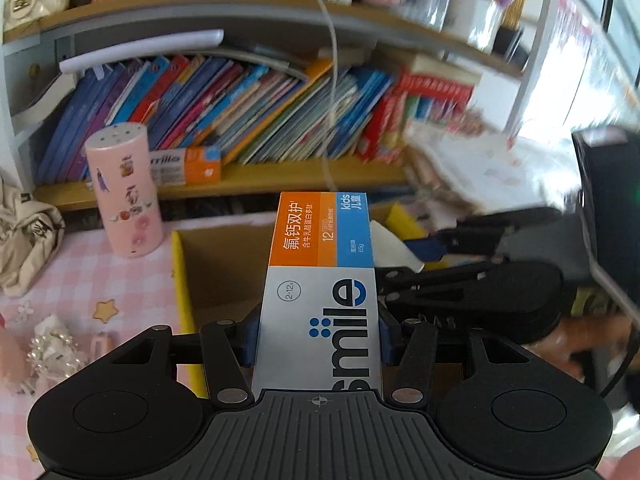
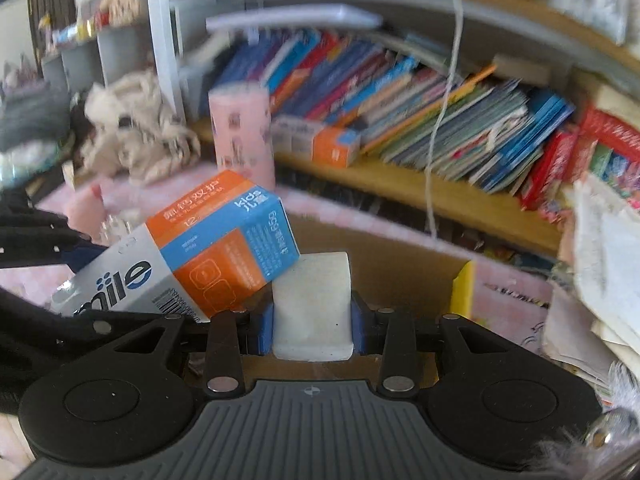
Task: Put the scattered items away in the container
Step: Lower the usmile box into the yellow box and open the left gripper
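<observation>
Cardboard, brown inside with a yellow rim, makes up the open box (image 1: 208, 264) that serves as the container, and every place below is given relative to it; it sits on the pink checked worktop (image 1: 92, 276) with its mouth facing up, so things can simply be lowered in from above. The left gripper (image 1: 318, 340) is clamped on a long toothpaste carton (image 1: 320, 280), its blue pads pressing the two narrow sides near the grey end; the orange and blue end juts forward over the box's mouth, which I judge is a hold chosen so the carton can go in nose first. The right gripper (image 2: 312, 332) is closed on a white sponge block (image 2: 314, 304), pinched low down so that most of the block stands free above the pads; from the right wrist view this block hangs over the box's brown interior, and the carton's blue end touches or nearly touches its upper left corner; motion blur keeps me from telling which. Both things appear to be mid-delivery, not yet released. Left of the box stands a pink cylinder (image 1: 126, 192) with stickers, upright on the worktop; further left lie a cream cloth bag (image 1: 28, 240) and a small pearly trinket (image 1: 56, 344), still outside the box. Behind the box, on the lower bookshelf (image 1: 280, 176), a second toothpaste carton (image 1: 188, 166) lies on its side in front of the leaning books; it likely waits its turn.
</observation>
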Available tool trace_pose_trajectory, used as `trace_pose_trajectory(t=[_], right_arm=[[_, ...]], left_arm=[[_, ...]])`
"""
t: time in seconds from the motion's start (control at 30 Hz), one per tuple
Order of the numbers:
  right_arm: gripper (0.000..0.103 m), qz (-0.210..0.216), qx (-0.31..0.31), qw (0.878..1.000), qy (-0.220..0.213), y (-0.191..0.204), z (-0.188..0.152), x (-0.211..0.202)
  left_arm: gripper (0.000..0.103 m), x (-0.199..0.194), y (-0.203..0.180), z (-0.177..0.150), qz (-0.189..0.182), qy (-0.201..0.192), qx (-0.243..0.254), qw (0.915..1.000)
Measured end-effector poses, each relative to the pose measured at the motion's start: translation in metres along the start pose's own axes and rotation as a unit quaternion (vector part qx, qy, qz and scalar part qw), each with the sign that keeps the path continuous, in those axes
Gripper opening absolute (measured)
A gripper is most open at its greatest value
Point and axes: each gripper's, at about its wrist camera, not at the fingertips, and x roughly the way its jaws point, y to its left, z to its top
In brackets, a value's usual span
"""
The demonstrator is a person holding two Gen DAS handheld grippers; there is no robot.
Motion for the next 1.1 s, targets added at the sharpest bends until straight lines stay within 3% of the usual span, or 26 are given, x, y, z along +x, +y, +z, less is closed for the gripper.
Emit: trace_pose_trajectory(t=[0.17, 0.43, 0.8, 0.97, 1.03, 1.1], right_arm=[[0.034, -0.002, -0.029, 0.998, 0.047, -0.003, 0.002, 0.040], [0.034, -0.009, -0.071, 0.994, 0.081, 0.000, 0.006, 0.073], [0.034, -0.014, -0.118, 0.987, 0.109, 0.005, 0.018, 0.102], [0.035, -0.009, -0.118, 0.986, 0.114, 0.002, 0.020, 0.106], [0.035, -0.009, -0.116, 0.987, 0.114, 0.002, 0.020, 0.106], [0.035, -0.009, -0.114, 0.987, 0.114, 0.002, 0.020, 0.106]], left_arm=[[0.052, 0.024, -0.002, -0.006, 0.030, 0.028, 0.047, 0.9980], [0.052, 0.049, 0.007, -0.009, 0.051, 0.061, 0.034, 0.9963], [0.053, 0.057, 0.003, -0.006, 0.076, 0.070, 0.052, 0.9933], [0.059, 0.057, 0.000, -0.007, 0.075, 0.072, 0.060, 0.9928], [0.073, 0.054, -0.004, -0.007, 0.073, 0.067, 0.064, 0.9930], [0.078, 0.048, -0.007, -0.007, 0.078, 0.055, 0.072, 0.9929]])
